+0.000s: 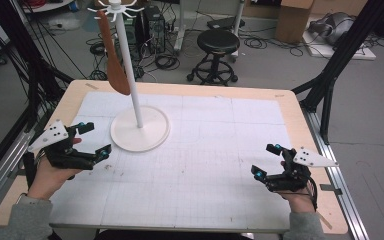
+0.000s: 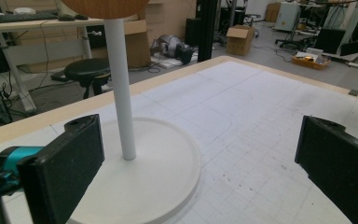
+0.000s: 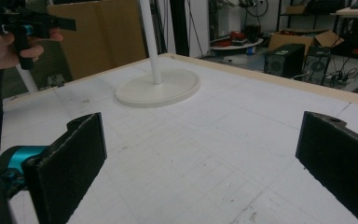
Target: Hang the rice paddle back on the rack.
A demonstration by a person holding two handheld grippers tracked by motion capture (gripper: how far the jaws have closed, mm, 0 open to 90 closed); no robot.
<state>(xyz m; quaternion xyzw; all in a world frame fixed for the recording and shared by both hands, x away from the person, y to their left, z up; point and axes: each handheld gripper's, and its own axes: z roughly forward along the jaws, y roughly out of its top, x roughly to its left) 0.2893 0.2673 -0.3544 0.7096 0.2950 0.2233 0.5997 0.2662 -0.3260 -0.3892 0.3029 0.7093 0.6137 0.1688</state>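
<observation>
At lower left of high view, left gripper (image 1: 94, 138) held low over table (image 1: 290, 107), jaws wide apart, nothing between them, just beside round base of white stand (image 1: 140, 128). Stand sits on white gridded mat (image 1: 205, 165), upper left of centre; thin pole upright from base middle. Wooden spatula (image 1: 114, 55) hangs from hook at stand's top, blade down, clear of base. At lower right, right gripper (image 1: 266, 161) also low over mat, jaws wide apart, empty, well apart from stand. Black stool (image 1: 217, 52) on floor beyond table.
</observation>
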